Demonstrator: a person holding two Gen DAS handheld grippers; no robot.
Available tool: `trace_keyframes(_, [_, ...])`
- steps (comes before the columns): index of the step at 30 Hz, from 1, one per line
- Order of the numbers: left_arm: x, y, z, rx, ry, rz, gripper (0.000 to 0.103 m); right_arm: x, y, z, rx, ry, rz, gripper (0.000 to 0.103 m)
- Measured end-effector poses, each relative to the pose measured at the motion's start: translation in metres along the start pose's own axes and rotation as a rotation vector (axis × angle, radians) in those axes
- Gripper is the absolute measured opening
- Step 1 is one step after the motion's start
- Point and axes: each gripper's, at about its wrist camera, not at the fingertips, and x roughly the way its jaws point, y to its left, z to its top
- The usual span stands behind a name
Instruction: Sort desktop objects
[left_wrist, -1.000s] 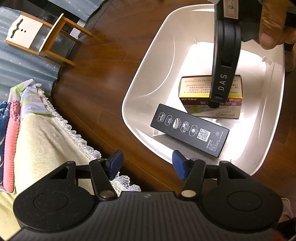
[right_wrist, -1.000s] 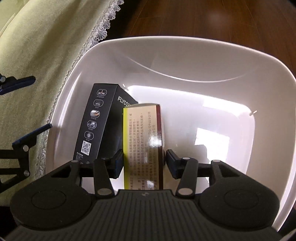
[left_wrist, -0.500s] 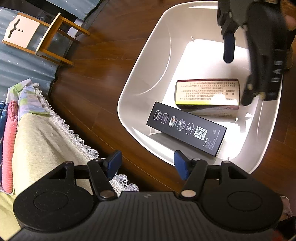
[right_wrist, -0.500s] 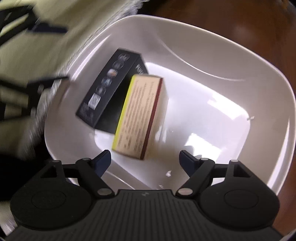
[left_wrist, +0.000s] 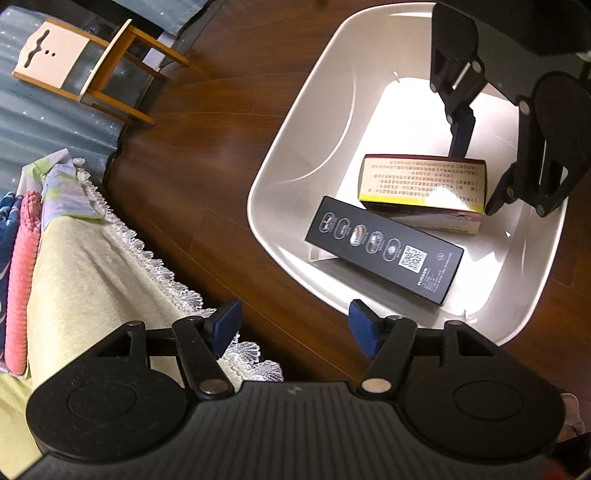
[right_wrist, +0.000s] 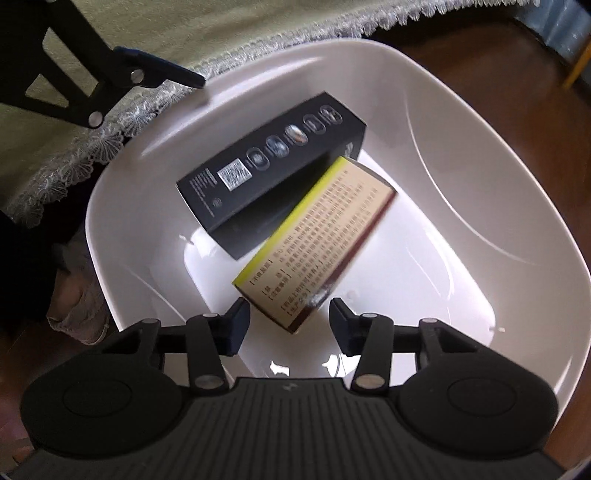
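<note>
A white plastic bin (left_wrist: 295, 122) (right_wrist: 461, 122) sits on the dark wood floor. Inside lie a long black box (left_wrist: 384, 249) (right_wrist: 269, 166) and a cream box with a yellow edge and red side (left_wrist: 421, 182) (right_wrist: 317, 240), resting beside and partly against each other. My right gripper (right_wrist: 289, 319) (left_wrist: 476, 177) hovers open over the bin, its fingers just short of the cream box and holding nothing. My left gripper (left_wrist: 293, 326) stands open above the floor at the bin's near rim, with one of its fingers (right_wrist: 159, 72) showing at the upper left of the right wrist view.
A table under a pale green cloth with a lace hem (left_wrist: 92, 266) (right_wrist: 221, 33) borders the bin. Folded pink and patterned fabrics (left_wrist: 22, 236) lie on it. A small wooden stool (left_wrist: 92, 70) stands by a blue-grey curtain.
My right gripper let go of the cream box, opened and drew back and up, turning. The box now lies flat in the bin. My left gripper barely moved.
</note>
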Motion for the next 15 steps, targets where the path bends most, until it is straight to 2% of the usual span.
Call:
trace_keyframes(10, [-0.0017, 0.0036, -0.0016, -0.014, 0.008, 0.007, 0.066, 0.004, 0.0056, 0.0022, -0.06, 0.012, -0.019, 0.04])
trace_keyframes(15, [-0.0022, 0.0025, -0.0013, -0.014, 0.008, 0.006, 0.067, 0.0082, 0.0091, 0.0021, -0.137, 0.003, -0.046, 0.04])
